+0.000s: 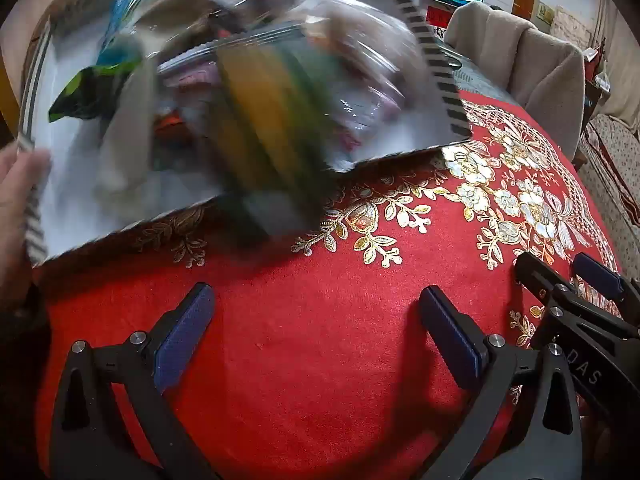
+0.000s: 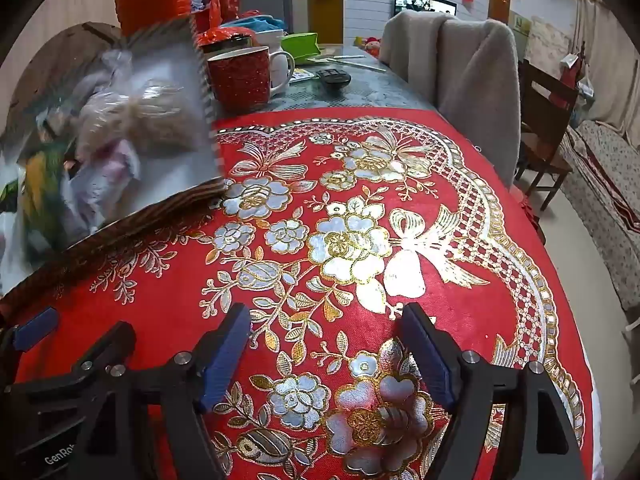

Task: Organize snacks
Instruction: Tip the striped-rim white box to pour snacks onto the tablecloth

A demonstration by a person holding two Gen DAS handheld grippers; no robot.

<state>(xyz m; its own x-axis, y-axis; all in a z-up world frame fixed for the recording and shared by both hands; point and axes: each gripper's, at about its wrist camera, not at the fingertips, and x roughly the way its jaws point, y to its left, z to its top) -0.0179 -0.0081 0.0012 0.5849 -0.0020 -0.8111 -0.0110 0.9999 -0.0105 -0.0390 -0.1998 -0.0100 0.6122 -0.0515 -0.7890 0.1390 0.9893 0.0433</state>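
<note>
left tool (image 1: 316, 320) released, empty | right tool (image 2: 326, 344) released, empty | striped box (image 1: 440, 92) of blurred snack packets (image 1: 256, 120), apparently tipped, upper left of both frames on table (image 1: 320, 360) | left tool nearer

Snack box (image 1: 436, 60), tipped up, blurred.
White inside, striped rim; tilted on red cloth. Holds blurred snacks (image 1: 260, 120): green-yellow pack, clear bags, green wrapper at left.

The box (image 2: 168, 92) of snack packets (image 2: 132, 120) stands at the bench's (image 2: 460, 280) left side; a mug (image 2: 240, 76) sits behind it.
</note>
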